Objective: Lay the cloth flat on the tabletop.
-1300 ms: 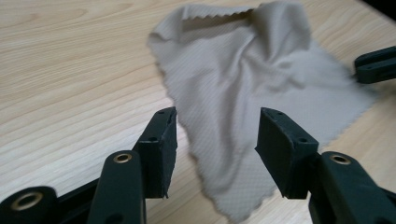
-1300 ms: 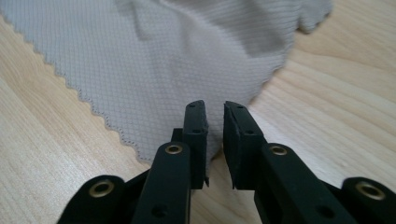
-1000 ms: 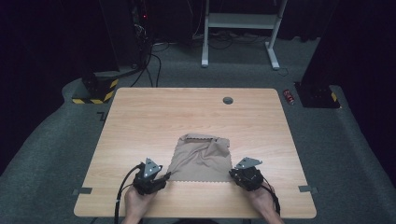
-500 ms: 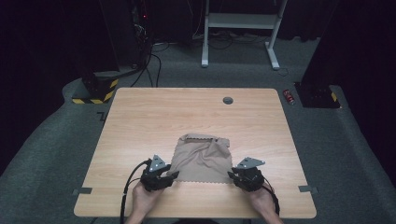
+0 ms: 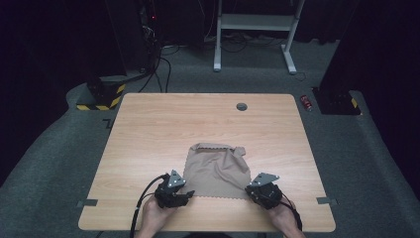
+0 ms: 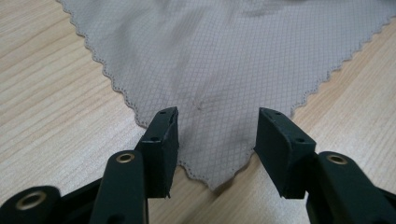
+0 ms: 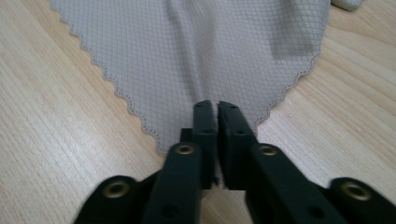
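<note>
The left gripper (image 6: pixel 215 140) stands with jaws apart, just opening, astride a near corner of the beige, scallop-edged square cloth (image 5: pixel 218 171) without pinching it. The right gripper (image 7: pixel 217 116) has just been closing and clamps the other near corner. The cloth lies on the pale wooden table (image 5: pixel 163 124), its far edge folded over.

From my seat I look down on a light wood-grain rectangular worktop (image 5: pixel 163 129) with rounded corners, standing on grey carpet (image 5: pixel 59 163). A small round grey grommet (image 5: pixel 241 106) sits near its far edge. Two grey tape strips (image 5: pixel 87 203) mark the floor at the near corners. Beyond the far left corner I see a black-and-yellow striped block (image 5: pixel 101 99) with black cables (image 5: pixel 157 74); a white metal frame (image 5: pixel 255 29) stands behind, and a small red can (image 5: pixel 307 102) lies at the right.
</note>
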`<state>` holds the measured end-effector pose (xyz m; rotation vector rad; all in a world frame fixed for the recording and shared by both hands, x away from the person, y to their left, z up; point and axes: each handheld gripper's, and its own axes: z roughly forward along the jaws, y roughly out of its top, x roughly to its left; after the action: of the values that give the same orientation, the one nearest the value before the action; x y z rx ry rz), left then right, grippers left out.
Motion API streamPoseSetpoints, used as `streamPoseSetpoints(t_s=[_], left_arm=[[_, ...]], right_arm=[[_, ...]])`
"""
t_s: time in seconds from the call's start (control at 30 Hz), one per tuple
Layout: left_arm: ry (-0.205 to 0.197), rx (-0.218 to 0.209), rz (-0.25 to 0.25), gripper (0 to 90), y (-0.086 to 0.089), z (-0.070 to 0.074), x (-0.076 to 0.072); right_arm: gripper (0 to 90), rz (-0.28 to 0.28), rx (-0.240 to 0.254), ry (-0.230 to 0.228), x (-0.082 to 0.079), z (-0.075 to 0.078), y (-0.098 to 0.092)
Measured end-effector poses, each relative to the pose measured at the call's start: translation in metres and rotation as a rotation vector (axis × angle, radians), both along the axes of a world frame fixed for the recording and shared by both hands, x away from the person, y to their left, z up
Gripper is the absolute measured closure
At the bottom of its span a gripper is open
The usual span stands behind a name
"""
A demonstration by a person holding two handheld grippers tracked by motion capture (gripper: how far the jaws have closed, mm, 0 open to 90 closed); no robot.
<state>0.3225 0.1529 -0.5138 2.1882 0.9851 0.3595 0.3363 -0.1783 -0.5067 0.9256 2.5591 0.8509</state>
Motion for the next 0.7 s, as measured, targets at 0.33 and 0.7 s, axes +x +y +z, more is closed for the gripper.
streamPoseSetpoints(t_s=[0.33,0.7], left_arm=[[-0.035,-0.115,0.127,48.6,-0.002,0.017,0.052],[0.006,-0.070,0.137,48.2,-0.017,0.000,0.085]], right_arm=[[70.5,-0.170,0.164,-0.036,0.054,0.002,0.002],[74.2,-0.179,0.135,-0.008,0.071,-0.009,0.005]])
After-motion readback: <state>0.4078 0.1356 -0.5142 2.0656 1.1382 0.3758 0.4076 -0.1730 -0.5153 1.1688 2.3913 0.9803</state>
